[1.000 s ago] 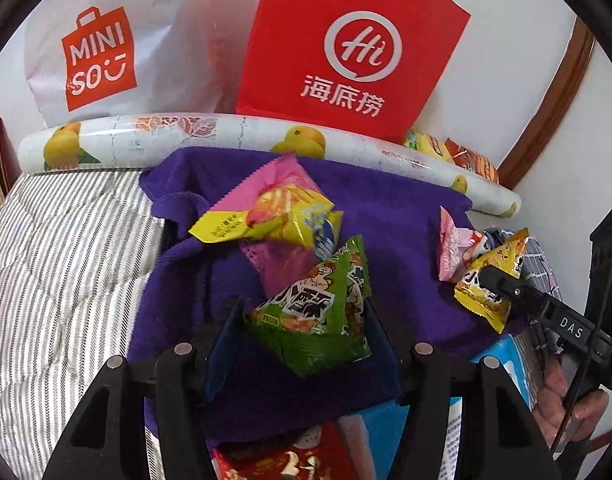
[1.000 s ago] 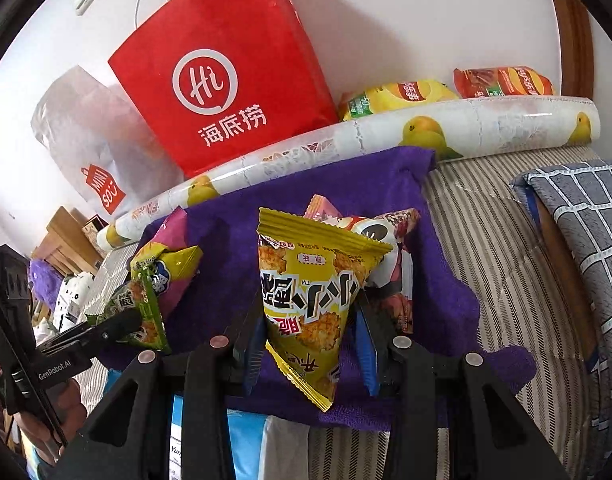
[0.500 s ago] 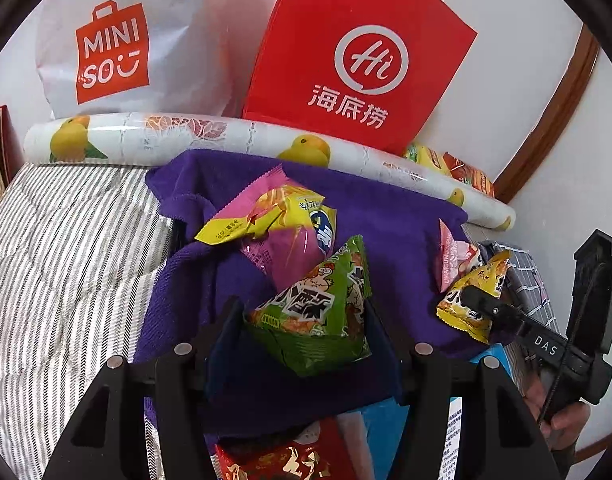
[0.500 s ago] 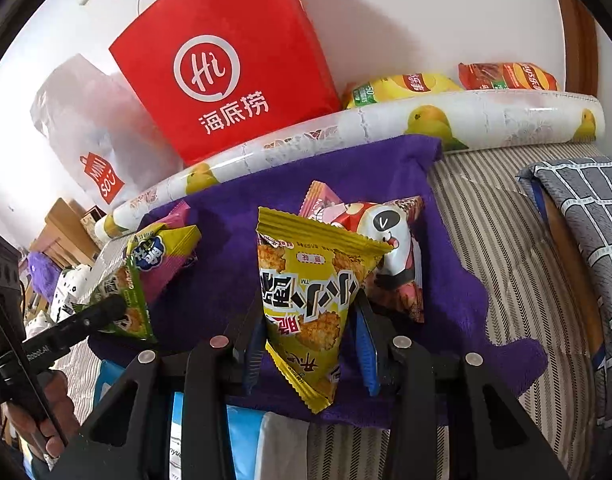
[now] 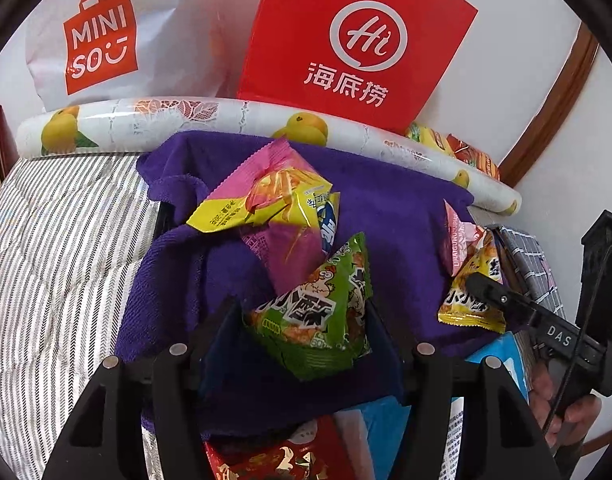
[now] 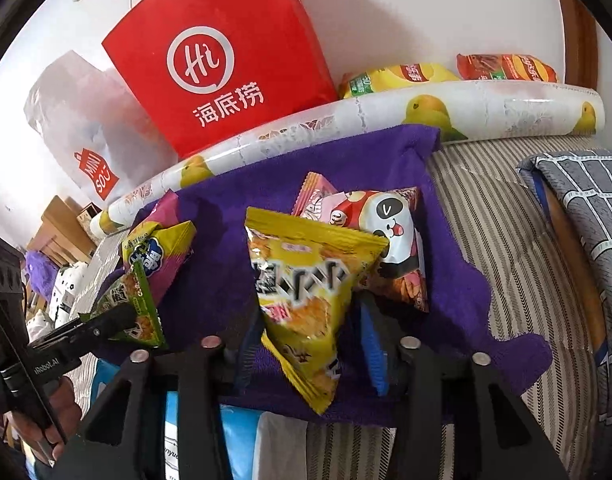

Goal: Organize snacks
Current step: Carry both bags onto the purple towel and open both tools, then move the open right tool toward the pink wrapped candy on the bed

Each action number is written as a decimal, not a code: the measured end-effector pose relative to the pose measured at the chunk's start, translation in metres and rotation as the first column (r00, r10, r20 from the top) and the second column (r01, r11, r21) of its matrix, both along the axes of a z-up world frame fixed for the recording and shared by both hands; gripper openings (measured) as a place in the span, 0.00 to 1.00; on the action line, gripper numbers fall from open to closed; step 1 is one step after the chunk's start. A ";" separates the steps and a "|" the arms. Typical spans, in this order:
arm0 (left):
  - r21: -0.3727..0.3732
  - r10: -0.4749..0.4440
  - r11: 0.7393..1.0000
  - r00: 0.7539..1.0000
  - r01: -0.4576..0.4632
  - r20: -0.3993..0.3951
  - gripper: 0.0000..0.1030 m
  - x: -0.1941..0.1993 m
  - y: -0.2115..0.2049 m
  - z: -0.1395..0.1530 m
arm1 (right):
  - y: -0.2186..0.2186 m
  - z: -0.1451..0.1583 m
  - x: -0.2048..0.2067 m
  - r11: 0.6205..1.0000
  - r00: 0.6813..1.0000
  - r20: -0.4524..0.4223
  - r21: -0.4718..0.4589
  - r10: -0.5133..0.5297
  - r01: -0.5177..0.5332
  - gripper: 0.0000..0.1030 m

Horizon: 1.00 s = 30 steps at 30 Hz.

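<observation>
My left gripper (image 5: 302, 320) is shut on a green triangular snack packet (image 5: 313, 320) and holds it above the purple towel (image 5: 393, 208). My right gripper (image 6: 309, 332) is shut on a yellow triangular snack packet (image 6: 306, 280) above the same towel (image 6: 226, 240). A pink and yellow snack bag (image 5: 278, 208) lies on the towel's left part; it shows in the right wrist view (image 6: 162, 248) too. A pink panda snack bag (image 6: 385, 240) lies on the towel just behind the yellow packet. Each gripper shows in the other's view, the right (image 5: 481, 288) and the left (image 6: 118, 316).
A red paper bag (image 5: 357, 40) and a white Miniso bag (image 5: 102, 44) lean on the wall behind a fruit-print roll (image 5: 226, 116). Two snack bags (image 6: 445, 74) lie behind the roll at right. A checked pillow (image 6: 585, 208) lies far right. Blue and red packages (image 5: 306, 448) lie below the grippers.
Both grippers have drawn slightly back and lower with their packets still held. The right gripper and its yellow packet have shifted down in the left wrist view.
</observation>
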State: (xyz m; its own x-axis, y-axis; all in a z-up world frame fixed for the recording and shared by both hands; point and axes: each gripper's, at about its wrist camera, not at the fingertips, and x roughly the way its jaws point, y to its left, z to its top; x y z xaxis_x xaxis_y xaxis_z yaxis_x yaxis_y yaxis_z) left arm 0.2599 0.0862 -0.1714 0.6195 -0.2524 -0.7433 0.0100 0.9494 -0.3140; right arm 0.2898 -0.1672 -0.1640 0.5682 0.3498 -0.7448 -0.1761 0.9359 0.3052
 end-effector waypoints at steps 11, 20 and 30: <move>-0.048 0.008 0.999 0.998 -0.005 0.057 0.78 -0.004 0.006 0.012 | -0.006 0.021 -0.011 0.999 0.995 0.095 0.053 0.004 -0.009 0.70; -0.071 0.038 0.997 0.997 -0.033 0.067 0.79 -0.006 0.013 0.016 | -0.008 0.031 -0.018 0.999 0.988 0.154 0.049 -0.010 0.002 0.70; -0.056 0.034 0.998 0.996 -0.030 0.084 0.79 -0.009 0.010 0.020 | 0.008 0.045 -0.044 0.996 0.958 0.285 -0.084 0.019 0.005 0.70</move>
